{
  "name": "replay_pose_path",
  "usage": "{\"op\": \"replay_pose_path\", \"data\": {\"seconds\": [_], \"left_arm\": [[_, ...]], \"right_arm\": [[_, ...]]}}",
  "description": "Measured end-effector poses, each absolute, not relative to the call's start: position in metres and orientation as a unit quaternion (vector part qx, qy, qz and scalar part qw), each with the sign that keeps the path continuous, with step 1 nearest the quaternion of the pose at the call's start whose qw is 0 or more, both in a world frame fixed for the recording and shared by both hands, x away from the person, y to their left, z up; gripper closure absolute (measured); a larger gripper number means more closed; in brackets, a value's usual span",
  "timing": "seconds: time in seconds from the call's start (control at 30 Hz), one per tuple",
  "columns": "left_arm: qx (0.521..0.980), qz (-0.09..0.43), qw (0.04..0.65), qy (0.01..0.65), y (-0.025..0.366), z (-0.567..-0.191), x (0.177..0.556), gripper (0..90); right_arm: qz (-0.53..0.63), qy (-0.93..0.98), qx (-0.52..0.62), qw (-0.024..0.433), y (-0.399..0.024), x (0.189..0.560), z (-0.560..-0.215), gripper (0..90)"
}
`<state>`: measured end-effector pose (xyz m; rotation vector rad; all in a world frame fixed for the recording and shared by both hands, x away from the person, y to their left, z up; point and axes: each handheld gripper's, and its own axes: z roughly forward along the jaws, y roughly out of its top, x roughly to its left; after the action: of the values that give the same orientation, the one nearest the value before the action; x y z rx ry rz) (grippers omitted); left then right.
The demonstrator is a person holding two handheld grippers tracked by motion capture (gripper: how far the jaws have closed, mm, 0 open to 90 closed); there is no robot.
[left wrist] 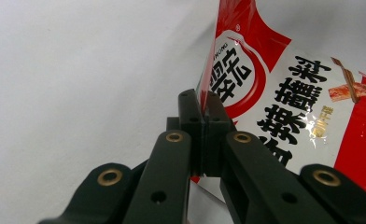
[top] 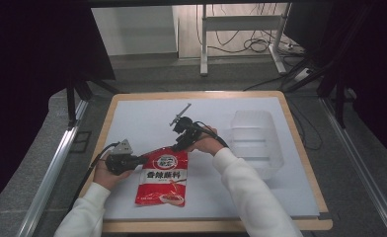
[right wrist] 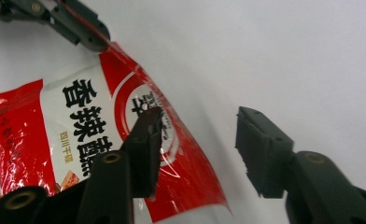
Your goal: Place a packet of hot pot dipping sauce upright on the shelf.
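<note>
A red and white snack packet (top: 163, 178) with black print lies flat on the white mat (top: 147, 118). My left gripper (top: 148, 157) is shut on the packet's top left corner; in the left gripper view the packet (left wrist: 284, 93) has its edge pinched between the closed jaws of that gripper (left wrist: 202, 103). My right gripper (top: 178, 146) hovers at the packet's top right corner. In the right gripper view the gripper (right wrist: 200, 119) stands open, one jaw over the packet (right wrist: 78, 135), the other over bare mat. The left gripper (right wrist: 80, 28) shows at the top left there.
A clear plastic bin (top: 253, 140) stands on the mat to the right of my right hand. The mat rests on a wooden table (top: 300, 148). Metal rails run along both sides, and cables lie on the floor beyond the table.
</note>
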<state>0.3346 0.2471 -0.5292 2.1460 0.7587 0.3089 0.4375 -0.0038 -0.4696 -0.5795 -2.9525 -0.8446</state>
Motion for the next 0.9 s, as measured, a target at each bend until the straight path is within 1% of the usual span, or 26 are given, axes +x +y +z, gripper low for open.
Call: {"op": "replay_pose_path", "data": {"seconds": [0.07, 0.1, 0.13, 0.17, 0.2, 0.23, 0.27, 0.33, 0.47, 0.63, 0.73, 0.83, 0.87, 0.9], "left_arm": [[0.852, 0.123, 0.410, 0.301, 0.247, -0.529, 0.335, 89.5], [0.852, 0.123, 0.410, 0.301, 0.247, -0.529, 0.335, 89.5], [0.852, 0.123, 0.410, 0.301, 0.247, -0.529, 0.335, 89.5], [0.852, 0.123, 0.410, 0.301, 0.247, -0.529, 0.335, 89.5], [0.852, 0.123, 0.410, 0.301, 0.247, -0.529, 0.335, 89.5], [0.852, 0.123, 0.410, 0.301, 0.248, -0.529, 0.334, 89.4], [0.852, 0.124, 0.410, 0.302, 0.248, -0.528, 0.334, 89.3], [0.851, 0.125, 0.410, 0.302, 0.248, -0.528, 0.334, 89.3], [0.850, 0.125, 0.411, 0.305, 0.249, -0.528, 0.334, 89.0], [0.849, 0.127, 0.412, 0.306, 0.249, -0.527, 0.334, 88.0], [0.844, 0.132, 0.417, 0.310, 0.252, -0.525, 0.335, 85.4], [0.840, 0.138, 0.421, 0.314, 0.254, -0.524, 0.335, 78.0], [0.834, 0.139, 0.427, 0.320, 0.254, -0.523, 0.334, 78.0], [0.830, 0.139, 0.432, 0.324, 0.256, -0.523, 0.334, 66.9]], "right_arm": [[-0.257, -0.951, -0.169, 0.022, 0.002, 0.437, -0.475, 61.9], [-0.257, -0.951, -0.169, 0.022, 0.002, 0.437, -0.475, 61.9], [-0.236, -0.959, -0.157, 0.034, 0.008, 0.436, -0.481, 67.1], [-0.231, -0.960, -0.155, 0.037, 0.010, 0.436, -0.482, 69.8], [-0.231, -0.960, -0.155, 0.037, 0.010, 0.436, -0.482, 69.8], [-0.225, -0.962, -0.151, 0.041, 0.011, 0.436, -0.484, 72.8], [-0.225, -0.961, -0.153, 0.045, 0.011, 0.436, -0.487, 79.9], [-0.229, -0.960, -0.154, 0.050, 0.010, 0.437, -0.487, 80.9], [-0.239, -0.955, -0.161, 0.068, 0.008, 0.439, -0.487, 86.5], [-0.245, -0.953, -0.163, 0.078, 0.007, 0.439, -0.485, 87.8], [-0.252, -0.950, -0.161, 0.086, 0.006, 0.439, -0.484, 88.2], [-0.255, -0.950, -0.159, 0.088, 0.005, 0.439, -0.482, 88.4], [-0.256, -0.949, -0.161, 0.089, 0.005, 0.439, -0.481, 88.4], [-0.259, -0.948, -0.162, 0.090, 0.004, 0.438, -0.477, 88.4]]}}
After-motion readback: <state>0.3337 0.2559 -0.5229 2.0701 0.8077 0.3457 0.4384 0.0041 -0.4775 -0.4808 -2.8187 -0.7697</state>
